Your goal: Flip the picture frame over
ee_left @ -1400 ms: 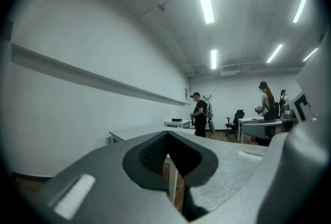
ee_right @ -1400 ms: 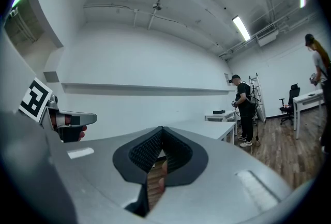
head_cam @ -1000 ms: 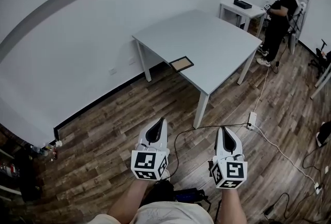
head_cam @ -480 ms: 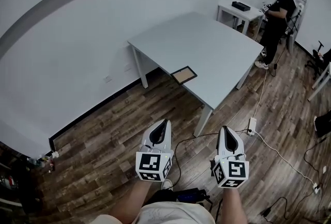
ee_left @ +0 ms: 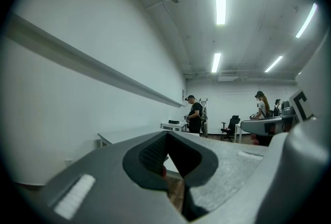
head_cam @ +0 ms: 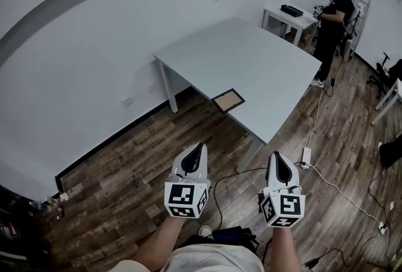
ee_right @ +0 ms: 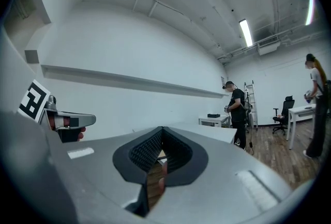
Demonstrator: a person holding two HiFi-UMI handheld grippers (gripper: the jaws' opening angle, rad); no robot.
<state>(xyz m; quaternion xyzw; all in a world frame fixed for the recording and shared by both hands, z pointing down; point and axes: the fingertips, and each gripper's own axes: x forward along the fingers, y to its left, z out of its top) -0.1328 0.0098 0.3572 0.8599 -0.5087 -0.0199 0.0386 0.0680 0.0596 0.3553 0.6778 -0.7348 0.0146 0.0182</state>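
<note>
The picture frame (head_cam: 227,101) is small, with a dark border and a brown inside. It lies flat at the near edge of the grey table (head_cam: 251,54). Both grippers hang over the wooden floor, well short of the table. My left gripper (head_cam: 199,147) is shut with nothing in it, and my right gripper (head_cam: 275,156) is the same. In the left gripper view the left gripper (ee_left: 166,135) points at the table's far-off end. In the right gripper view the right gripper (ee_right: 162,129) has its ribbed pads closed together.
A person (head_cam: 330,16) stands at the table's far right, by a small white table (head_cam: 301,18) that carries a black box (head_cam: 293,9). A power strip (head_cam: 306,155) and cables (head_cam: 342,186) lie on the floor to the right. A white wall (head_cam: 94,63) runs along the left.
The table and frame have drawn closer and lower in the head view. Both grippers stay shut and keep the same place before me.
</note>
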